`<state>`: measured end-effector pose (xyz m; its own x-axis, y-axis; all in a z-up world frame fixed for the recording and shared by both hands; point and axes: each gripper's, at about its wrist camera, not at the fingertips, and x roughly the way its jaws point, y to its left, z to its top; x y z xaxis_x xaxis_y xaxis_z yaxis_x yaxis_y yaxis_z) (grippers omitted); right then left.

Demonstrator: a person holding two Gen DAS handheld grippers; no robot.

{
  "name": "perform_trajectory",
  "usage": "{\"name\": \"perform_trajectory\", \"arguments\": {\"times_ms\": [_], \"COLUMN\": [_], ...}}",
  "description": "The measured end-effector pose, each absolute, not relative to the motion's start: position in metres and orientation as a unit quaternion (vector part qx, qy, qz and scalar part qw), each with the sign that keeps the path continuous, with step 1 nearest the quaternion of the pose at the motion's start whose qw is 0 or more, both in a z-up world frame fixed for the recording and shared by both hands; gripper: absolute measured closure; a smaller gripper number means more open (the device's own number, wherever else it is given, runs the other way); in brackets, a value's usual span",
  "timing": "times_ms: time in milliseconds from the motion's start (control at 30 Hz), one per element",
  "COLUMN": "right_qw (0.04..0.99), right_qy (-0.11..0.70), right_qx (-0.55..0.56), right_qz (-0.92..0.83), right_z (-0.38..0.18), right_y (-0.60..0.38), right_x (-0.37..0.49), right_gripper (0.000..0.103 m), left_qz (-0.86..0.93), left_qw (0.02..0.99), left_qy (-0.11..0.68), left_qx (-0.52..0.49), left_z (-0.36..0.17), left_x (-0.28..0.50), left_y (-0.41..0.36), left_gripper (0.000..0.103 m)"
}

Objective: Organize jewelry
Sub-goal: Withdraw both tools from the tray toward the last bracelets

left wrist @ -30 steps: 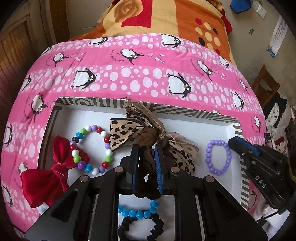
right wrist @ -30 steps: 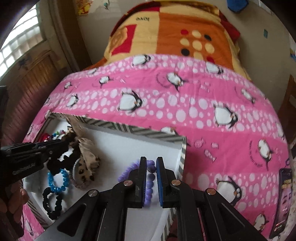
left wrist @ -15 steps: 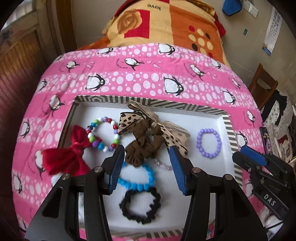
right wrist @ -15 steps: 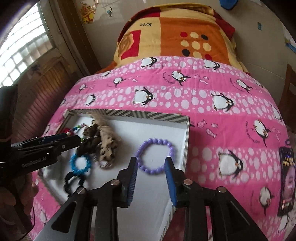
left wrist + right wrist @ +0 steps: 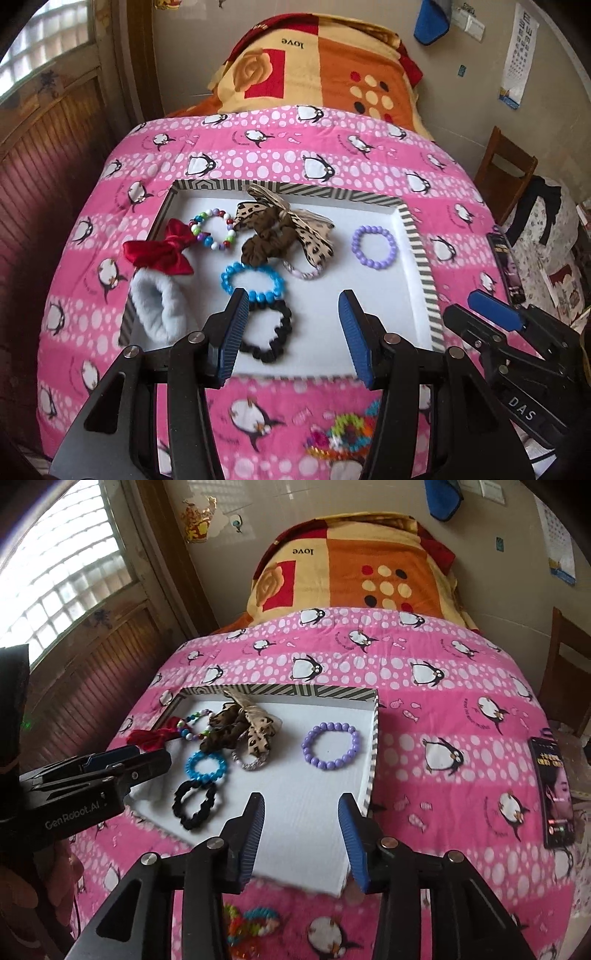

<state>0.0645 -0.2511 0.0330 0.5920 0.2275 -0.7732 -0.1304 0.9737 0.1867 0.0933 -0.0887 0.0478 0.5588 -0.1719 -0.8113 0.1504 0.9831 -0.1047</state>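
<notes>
A white tray with a striped rim [image 5: 419, 247] [image 5: 373, 746] lies on the pink penguin bedspread. In it are a purple bead bracelet [image 5: 373, 246] [image 5: 331, 744], a brown scrunchie [image 5: 267, 242] on a leopard bow [image 5: 314, 236], a multicolour bead bracelet [image 5: 213, 229], a red bow [image 5: 159, 253], a blue bead bracelet [image 5: 253, 282] [image 5: 205, 768], a black scrunchie [image 5: 267, 336] [image 5: 195, 805] and a white fluffy scrunchie [image 5: 159, 306]. My left gripper [image 5: 293, 325] is open and empty above the tray's near edge. My right gripper [image 5: 301, 825] is open and empty over the tray's near right corner.
A colourful bead item [image 5: 347, 432] [image 5: 251, 925] lies on the bedspread in front of the tray. A phone [image 5: 552, 790] lies on the bed at the right. An orange blanket [image 5: 317, 70] is at the head. A wooden chair [image 5: 506, 170] stands right of the bed.
Both grippers have opened and pulled back toward me. The left let go of the brown scrunchie and the right let go of the purple bracelet; both lie in the tray.
</notes>
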Motion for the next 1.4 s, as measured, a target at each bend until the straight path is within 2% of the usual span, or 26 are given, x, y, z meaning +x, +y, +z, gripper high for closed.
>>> {"name": "perform_trajectory", "arguments": {"times_ms": [900, 1400], "right_qw": [0.887, 0.879], "right_qy": [0.447, 0.465], "right_qx": [0.04, 0.046], "right_qz": [0.107, 0.091], "right_z": [0.04, 0.026], "right_y": [-0.251, -0.28], "right_x": [0.006, -0.022], "right_gripper": [0.062, 0.062], "left_qz": [-0.074, -0.07], "left_qw": [0.891, 0.875], "left_qy": [0.449, 0.479], "left_qx": [0.006, -0.018], "left_z": [0.05, 0.033], "left_x": [0.024, 0.002], "left_y": [-0.09, -0.079], "left_gripper": [0.053, 0.053]}}
